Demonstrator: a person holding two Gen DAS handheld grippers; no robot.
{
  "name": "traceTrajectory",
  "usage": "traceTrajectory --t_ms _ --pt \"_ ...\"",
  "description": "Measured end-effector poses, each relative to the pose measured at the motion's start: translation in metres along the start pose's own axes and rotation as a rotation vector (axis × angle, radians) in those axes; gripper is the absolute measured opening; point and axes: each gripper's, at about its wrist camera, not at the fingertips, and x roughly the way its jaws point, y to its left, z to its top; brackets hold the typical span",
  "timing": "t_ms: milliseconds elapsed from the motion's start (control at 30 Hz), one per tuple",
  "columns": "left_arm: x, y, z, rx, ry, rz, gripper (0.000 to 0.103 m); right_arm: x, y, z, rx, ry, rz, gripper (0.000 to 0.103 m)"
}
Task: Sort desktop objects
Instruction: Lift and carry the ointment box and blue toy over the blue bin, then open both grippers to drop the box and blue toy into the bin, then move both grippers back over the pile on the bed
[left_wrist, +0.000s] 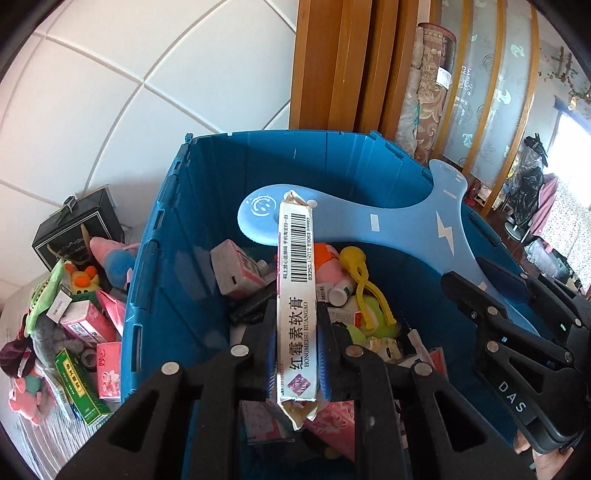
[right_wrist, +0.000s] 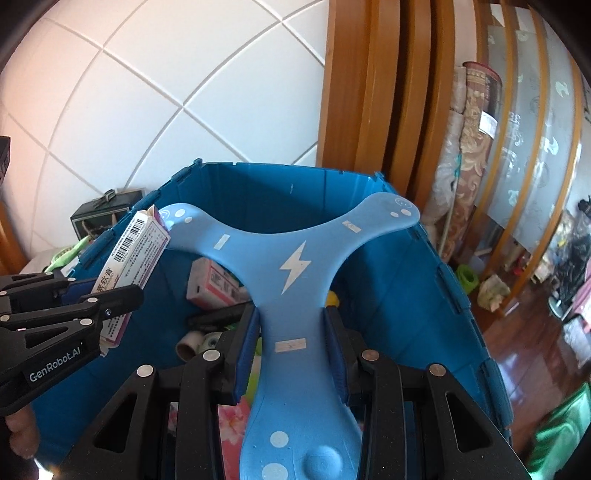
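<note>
I've got both tools over the open crate (left_wrist: 162, 258). The left tool (left_wrist: 295, 354) clamps the ointment box (left_wrist: 296, 295) lengthwise, its far end pointing at the crate's back wall. To its right, the right tool (right_wrist: 291, 354) pinches one arm of the three-armed boomerang (right_wrist: 291, 273); another arm reaches left, just behind the box tip. In the crate below lie cartons and a plush toy (left_wrist: 328, 269). Left of the crate, outside it, sits a heap of boxes (left_wrist: 85, 325), with a case (left_wrist: 79, 229) behind the heap by the wall.

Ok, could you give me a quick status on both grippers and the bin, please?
Left gripper shut on ointment box. Right gripper shut on blue boomerang. Both over the blue bin, already part full. Nothing blocking the drop.
</note>
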Motion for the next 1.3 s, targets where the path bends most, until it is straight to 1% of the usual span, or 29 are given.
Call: traceTrajectory --t_ms 133,200,233,267,300,333,367,433,467,500,567,700,867,967,1033,1167,1233,1300 --pt "0.006 -0.001 0.0 0.011 0.031 0.027 0.018 0.008 0.004 0.002 -0.022 0.044 -0.017 0.036" --pt "0.008 -0.002 0.0 0.018 0.048 0.024 0.02 0.014 0.006 0.002 -0.035 0.078 -0.017 0.038" --pt "0.009 -0.001 -0.001 0.019 0.053 0.023 0.022 0.015 0.007 0.002 -0.035 0.086 -0.027 0.045" --pt "0.008 -0.001 -0.001 0.017 0.054 0.025 0.028 0.015 0.006 0.002 -0.031 0.087 -0.034 0.052" --pt "0.008 0.0 -0.001 0.015 0.052 0.025 0.038 0.014 0.005 0.002 -0.024 0.083 -0.035 0.072" --pt "0.006 0.0 -0.002 0.015 0.047 0.027 0.042 0.013 0.004 0.002 -0.018 0.079 -0.029 0.081" --pt "0.005 0.0 -0.003 0.017 0.04 0.042 0.044 0.012 0.004 0.002 -0.015 0.073 -0.03 0.087" --pt "0.002 0.0 -0.004 0.028 0.029 0.059 0.045 0.013 0.004 0.002 -0.015 0.076 -0.039 0.089" --pt "0.001 0.001 -0.005 0.028 0.028 0.064 0.045 0.014 0.004 0.002 -0.015 0.08 -0.035 0.092" --pt "-0.001 0.003 -0.005 0.023 0.025 0.067 0.045 0.015 0.004 0.003 -0.013 0.083 -0.034 0.097" --pt "-0.006 0.006 -0.005 0.016 0.012 0.072 0.046 0.014 0.001 0.003 -0.002 0.084 -0.035 0.103" --pt "-0.017 0.009 -0.008 0.02 -0.028 0.094 0.059 0.012 -0.002 0.003 0.018 0.072 -0.031 0.103" --pt "-0.031 0.011 -0.015 0.024 -0.066 0.102 0.06 0.008 -0.002 0.0 0.028 0.046 -0.045 0.103" --pt "-0.043 0.017 -0.021 0.002 -0.092 0.087 0.061 0.008 0.001 -0.005 0.017 0.052 0.014 0.103" --pt "-0.052 0.022 -0.027 -0.009 -0.113 0.086 0.061 0.008 0.003 -0.007 0.02 0.045 -0.011 0.103" --pt "-0.074 0.039 -0.041 -0.038 -0.168 0.107 0.061 0.003 0.006 -0.009 0.023 -0.015 -0.114 0.103" --pt "-0.087 0.055 -0.05 -0.064 -0.201 0.132 0.061 -0.002 0.006 -0.011 0.033 -0.057 -0.146 0.103" --pt "-0.099 0.077 -0.058 -0.097 -0.23 0.154 0.061 -0.007 0.007 -0.014 0.041 -0.09 -0.152 0.103"
